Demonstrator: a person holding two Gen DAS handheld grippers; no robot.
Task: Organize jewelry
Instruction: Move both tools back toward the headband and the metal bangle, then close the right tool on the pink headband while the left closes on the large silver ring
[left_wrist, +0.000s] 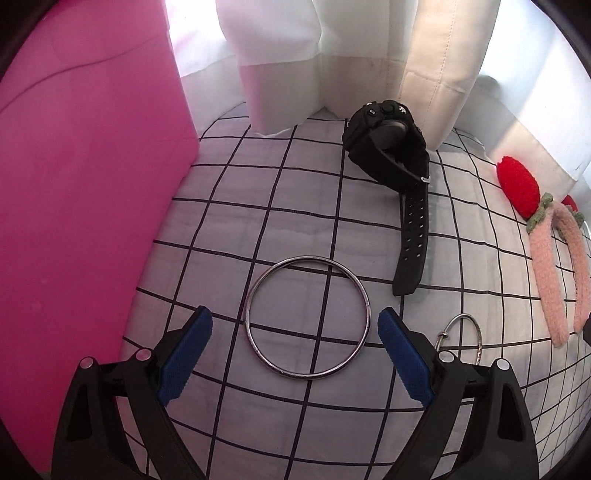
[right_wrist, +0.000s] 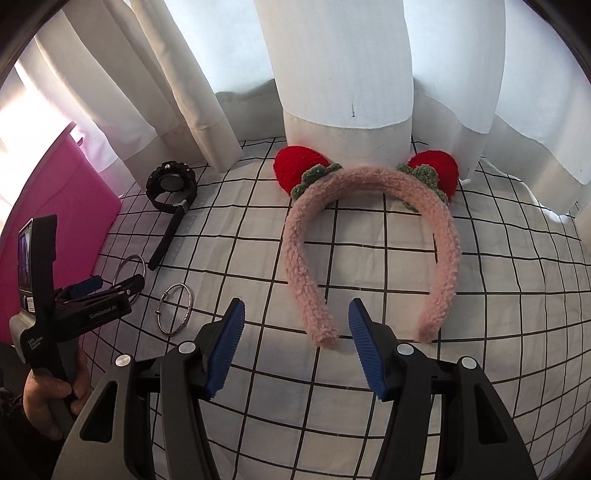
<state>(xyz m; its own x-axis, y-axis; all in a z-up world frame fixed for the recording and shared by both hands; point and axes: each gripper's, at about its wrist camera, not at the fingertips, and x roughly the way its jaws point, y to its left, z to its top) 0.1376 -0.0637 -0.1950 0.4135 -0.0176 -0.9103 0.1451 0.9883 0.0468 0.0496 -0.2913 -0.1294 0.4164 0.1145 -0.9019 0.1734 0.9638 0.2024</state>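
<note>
Below, my left tongs stood open around a thin, round metal bangle lying flat on the grid-checked bed sheet, pads clear of it. My right tongs gaped empty just short of a fuzzy pink headband with red knitted ears. A matte black rubber watch lay beyond; the left device read "GenRobot.AI".

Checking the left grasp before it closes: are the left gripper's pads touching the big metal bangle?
Apart. The left wrist view shows the left gripper open, checked sheet visible between each blue pad and the big metal bangle.
</note>
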